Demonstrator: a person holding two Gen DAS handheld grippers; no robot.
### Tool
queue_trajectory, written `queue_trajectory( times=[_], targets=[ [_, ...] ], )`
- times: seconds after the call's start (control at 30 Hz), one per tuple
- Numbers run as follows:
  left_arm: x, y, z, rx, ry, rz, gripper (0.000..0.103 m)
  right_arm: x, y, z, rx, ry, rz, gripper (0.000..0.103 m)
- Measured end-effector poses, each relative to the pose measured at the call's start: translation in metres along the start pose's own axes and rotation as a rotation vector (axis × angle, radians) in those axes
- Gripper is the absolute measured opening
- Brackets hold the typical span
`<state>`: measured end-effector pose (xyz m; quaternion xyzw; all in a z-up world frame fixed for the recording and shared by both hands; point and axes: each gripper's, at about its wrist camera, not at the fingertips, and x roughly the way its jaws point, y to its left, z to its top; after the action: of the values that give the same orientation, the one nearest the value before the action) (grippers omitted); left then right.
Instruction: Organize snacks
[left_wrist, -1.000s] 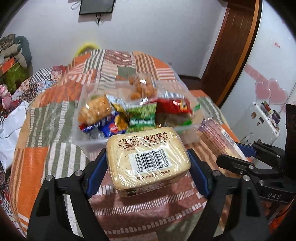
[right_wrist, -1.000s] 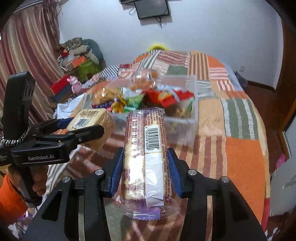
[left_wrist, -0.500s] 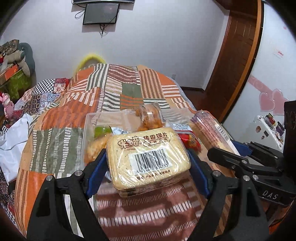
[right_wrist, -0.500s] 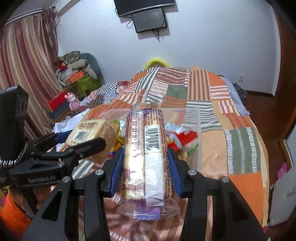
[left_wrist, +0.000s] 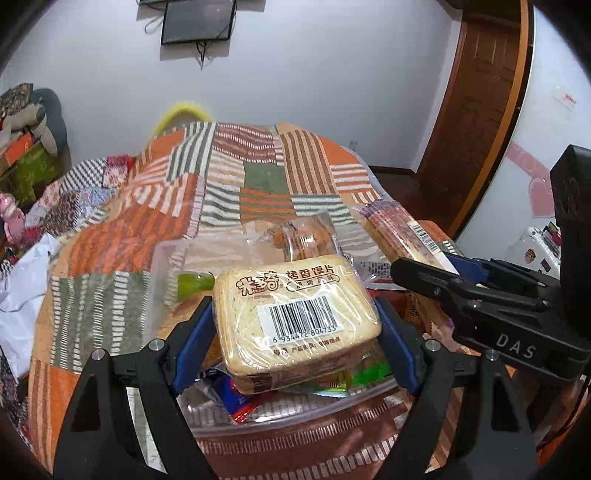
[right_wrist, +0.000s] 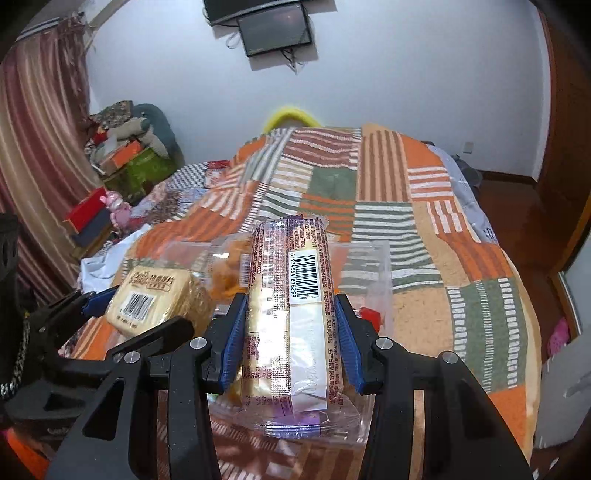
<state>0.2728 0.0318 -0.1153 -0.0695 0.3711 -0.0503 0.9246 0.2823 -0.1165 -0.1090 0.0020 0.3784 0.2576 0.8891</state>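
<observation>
Left claw (left_wrist: 295, 328) pinching the bread pack (left_wrist: 295, 314), right claw (right_wrist: 290, 339) pinching the biscuit roll (right_wrist: 290, 314), both over the part-filled bin (left_wrist: 295, 413), neither dropped in yet.

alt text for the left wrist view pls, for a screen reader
The left gripper clamps a clear-wrapped rectangular pack of toasted bread slices above a clear plastic bin of mixed snacks on a patchwork striped bedspread. At right, the right gripper holds a long clear-wrapped biscuit pack.

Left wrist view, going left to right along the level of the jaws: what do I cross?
Patchwork bedspread → clear plastic bin → wrapped toast-slice pack clamped in the left gripper → right gripper holding the long biscuit roll.
</observation>
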Motion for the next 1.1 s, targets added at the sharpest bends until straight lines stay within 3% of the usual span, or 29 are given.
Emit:
queue_trajectory(
  times=[0.2, 0.4, 0.57, 0.7, 0.97, 1.1],
  targets=[
    [0.007, -0.007, -0.006, 0.038, 0.013, 0.017, 0.084, -0.006, -0.004, -0.003, 0.001, 0.005, -0.003, 0.044],
    [-0.013, -0.007, -0.004, 0.019, -0.018, -0.005, 0.084, -0.026, -0.003, -0.004, -0.013, -0.021, 0.007, 0.044],
    [-0.052, -0.007, 0.001, -0.004, -0.085, -0.020, 0.084, -0.059, 0.005, -0.004, -0.033, -0.075, 0.010, 0.044],
    [-0.101, -0.013, 0.006, 0.017, -0.197, -0.011, 0.084, -0.092, 0.014, -0.001, -0.054, -0.146, 0.017, 0.045],
    [-0.179, -0.024, 0.003, 0.051, -0.374, 0.016, 0.084, -0.162, 0.039, -0.004, -0.107, -0.333, 0.029, 0.065],
    [-0.206, -0.030, -0.006, 0.062, -0.432, 0.048, 0.097, -0.183, 0.047, -0.008, -0.112, -0.399, 0.028, 0.080]
  ],
)
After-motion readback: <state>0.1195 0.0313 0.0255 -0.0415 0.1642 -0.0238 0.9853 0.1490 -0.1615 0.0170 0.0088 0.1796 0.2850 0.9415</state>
